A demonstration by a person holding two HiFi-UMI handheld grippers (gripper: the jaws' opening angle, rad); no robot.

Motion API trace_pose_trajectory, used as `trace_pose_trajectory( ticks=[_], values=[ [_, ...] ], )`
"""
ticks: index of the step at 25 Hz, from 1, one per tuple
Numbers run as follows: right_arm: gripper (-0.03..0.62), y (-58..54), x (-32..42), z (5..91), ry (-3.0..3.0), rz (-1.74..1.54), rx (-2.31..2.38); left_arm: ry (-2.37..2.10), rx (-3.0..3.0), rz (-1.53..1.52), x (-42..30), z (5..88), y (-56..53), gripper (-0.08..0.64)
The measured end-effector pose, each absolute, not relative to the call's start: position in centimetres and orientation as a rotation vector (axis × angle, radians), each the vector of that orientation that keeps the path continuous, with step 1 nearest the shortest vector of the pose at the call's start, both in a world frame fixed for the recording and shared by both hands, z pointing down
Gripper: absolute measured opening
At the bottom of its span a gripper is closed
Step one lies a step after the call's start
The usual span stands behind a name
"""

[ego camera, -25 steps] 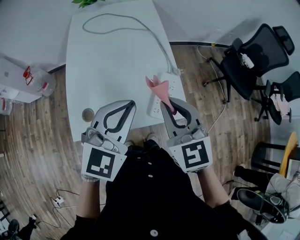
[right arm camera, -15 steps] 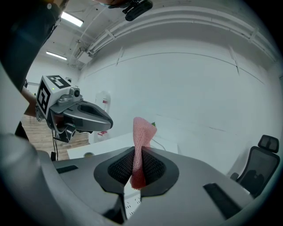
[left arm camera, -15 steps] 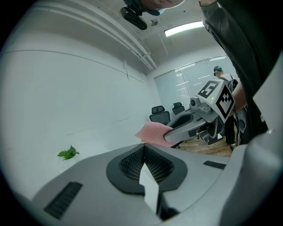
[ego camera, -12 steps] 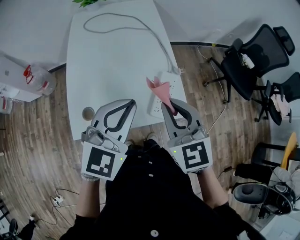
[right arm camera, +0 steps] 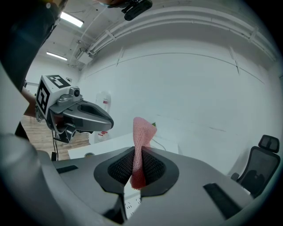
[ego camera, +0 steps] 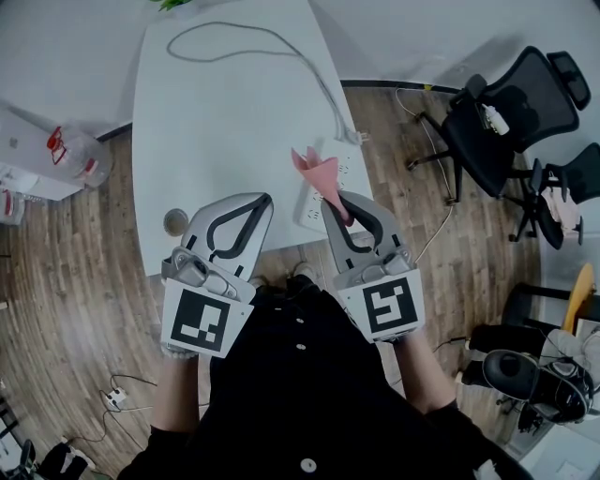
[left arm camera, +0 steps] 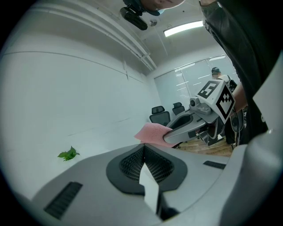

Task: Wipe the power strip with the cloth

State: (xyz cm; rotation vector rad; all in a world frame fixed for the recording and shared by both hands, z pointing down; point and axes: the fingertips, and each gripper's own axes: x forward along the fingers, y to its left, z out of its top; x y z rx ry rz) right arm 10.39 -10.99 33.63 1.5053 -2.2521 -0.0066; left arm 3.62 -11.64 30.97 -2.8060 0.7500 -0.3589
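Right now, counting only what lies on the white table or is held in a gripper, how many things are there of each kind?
power strip: 1
cable: 1
pink cloth, clamped in the right gripper: 1
small round object at the near corner: 1
green plant at the far edge: 1
Total: 5

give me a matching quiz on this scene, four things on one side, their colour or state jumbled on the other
1. cloth
2. power strip
3. left gripper
4. cable

a. shut, nothing between its jaws
b. pink, clamped in the right gripper
c. white, lying near the table's right edge
d. grey, looping over the table's far part

Pairs: 1-b, 2-c, 3-a, 4-d
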Motion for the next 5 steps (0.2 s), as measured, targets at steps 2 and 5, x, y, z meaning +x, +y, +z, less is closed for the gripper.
trace_pose_trajectory(
  ticks=[2,5],
  values=[
    [0.054,-11.02,10.20,33.59,-2.252,-0.007,1.503,0.746,-2.808,-0.358,3.54,30.96,-11.64,0.014],
    [0.054,-11.01,9.93,33.52,-2.253,-0.010,1.499,0.739,-2.808,-0.356,3.47,30.87,-11.62,0.014]
  ],
)
